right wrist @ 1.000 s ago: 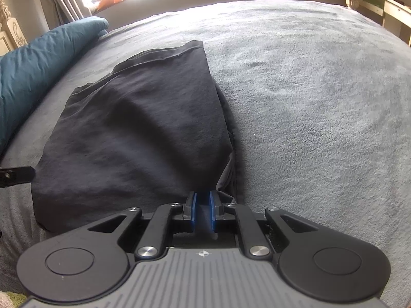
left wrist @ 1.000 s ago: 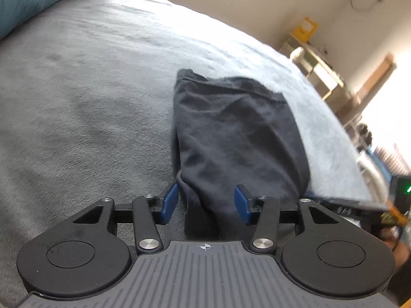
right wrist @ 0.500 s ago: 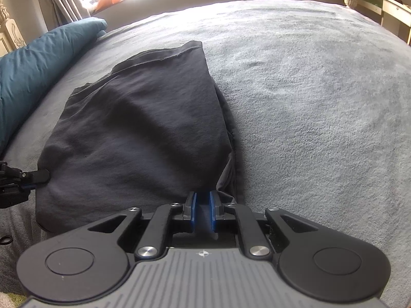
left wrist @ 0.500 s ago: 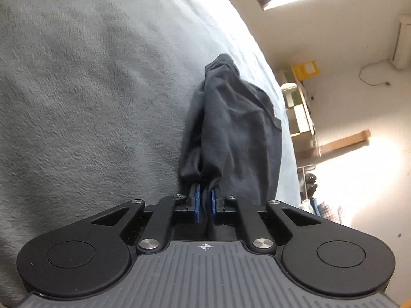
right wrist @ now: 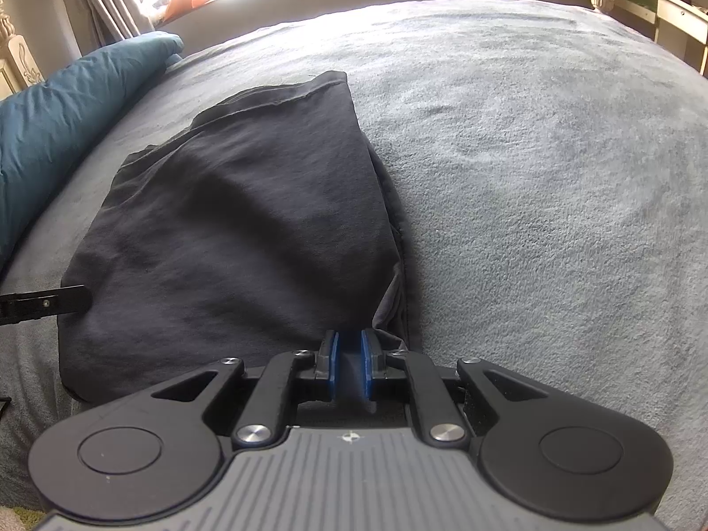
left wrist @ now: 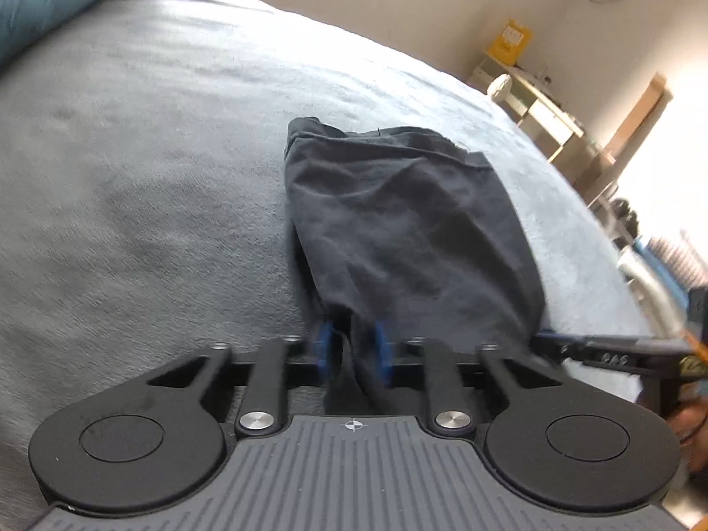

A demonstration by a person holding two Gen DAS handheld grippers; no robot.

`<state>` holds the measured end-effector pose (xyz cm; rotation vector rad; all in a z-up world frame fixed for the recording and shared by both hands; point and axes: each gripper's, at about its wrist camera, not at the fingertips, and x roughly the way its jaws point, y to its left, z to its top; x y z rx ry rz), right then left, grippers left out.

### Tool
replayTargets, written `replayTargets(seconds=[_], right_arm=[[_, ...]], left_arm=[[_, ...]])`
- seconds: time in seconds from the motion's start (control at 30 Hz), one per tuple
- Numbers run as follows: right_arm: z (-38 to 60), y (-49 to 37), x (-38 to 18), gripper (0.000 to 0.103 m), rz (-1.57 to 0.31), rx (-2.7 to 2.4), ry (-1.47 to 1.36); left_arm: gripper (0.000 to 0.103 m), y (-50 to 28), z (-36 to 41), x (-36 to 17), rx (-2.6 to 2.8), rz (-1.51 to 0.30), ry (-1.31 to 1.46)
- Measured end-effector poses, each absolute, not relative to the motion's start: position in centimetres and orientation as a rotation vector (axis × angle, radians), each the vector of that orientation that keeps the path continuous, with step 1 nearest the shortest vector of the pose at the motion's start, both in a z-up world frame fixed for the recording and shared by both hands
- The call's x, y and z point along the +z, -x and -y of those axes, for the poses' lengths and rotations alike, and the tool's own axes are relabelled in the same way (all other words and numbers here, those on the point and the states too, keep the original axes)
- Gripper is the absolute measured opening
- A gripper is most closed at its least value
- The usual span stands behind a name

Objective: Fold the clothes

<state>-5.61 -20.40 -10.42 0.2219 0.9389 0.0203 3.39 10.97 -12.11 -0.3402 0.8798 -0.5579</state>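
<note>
Your left gripper [left wrist: 352, 351] has its two blue pads [left wrist: 324, 347] set a little apart with a bunched corner of the dark garment [left wrist: 411, 230] running between them; the picture is blurred there, so you cannot tell whether the pads press the cloth or merely stand beside it. Your right gripper [right wrist: 349, 365] shows its two blue pads [right wrist: 332, 365] drawn nearly together, and a dark fold of the same garment [right wrist: 239, 221] lies in the narrow slot between them, so it is pinching the cloth at the near right corner.

There is one garment, a dark grey piece, lying flat and roughly folded on the grey bedcover [right wrist: 531, 155]. It stretches away from both grippers, with a hemmed edge at its far end. In the right wrist view, one black finger of your left gripper [right wrist: 48, 303] reaches in from the left edge and touches the garment's near left side.

One teal pillow [right wrist: 66, 124] lies along the far left edge of the bed, apart from the garment. In the left wrist view, one pale wooden shelf unit [left wrist: 544, 106] stands against the wall beyond the bed, with one yellow box [left wrist: 509, 42] above it.
</note>
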Motion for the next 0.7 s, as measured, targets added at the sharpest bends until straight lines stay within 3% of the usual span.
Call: replayTargets(seconds=[0.17,0.3,0.43,0.7], right_arm=[[20.4,5.5,-10.5,0.011,-0.939,0.022,-0.228],[20.6,5.5,-10.5,0.011,-0.938,0.026,-0.235],[20.9,5.6,-10.5,0.011,-0.933,0.031,-0.245],[20.5,6.1,-10.3,0.013,-0.932,0.020,-0.225]], left_arm=[[0.005,-5.5,-14.2,-15.4,-0.585,-1.002,0.720],[0.012,-6.2,-16.4,-18.7,-0.561,-1.094,0.968],[0.041,-5.5,-16.8,-16.1,-0.553,-1.019,0.871],[0.039,-1.2,-14.3,-9.0,-0.639,-0.766,0.403]])
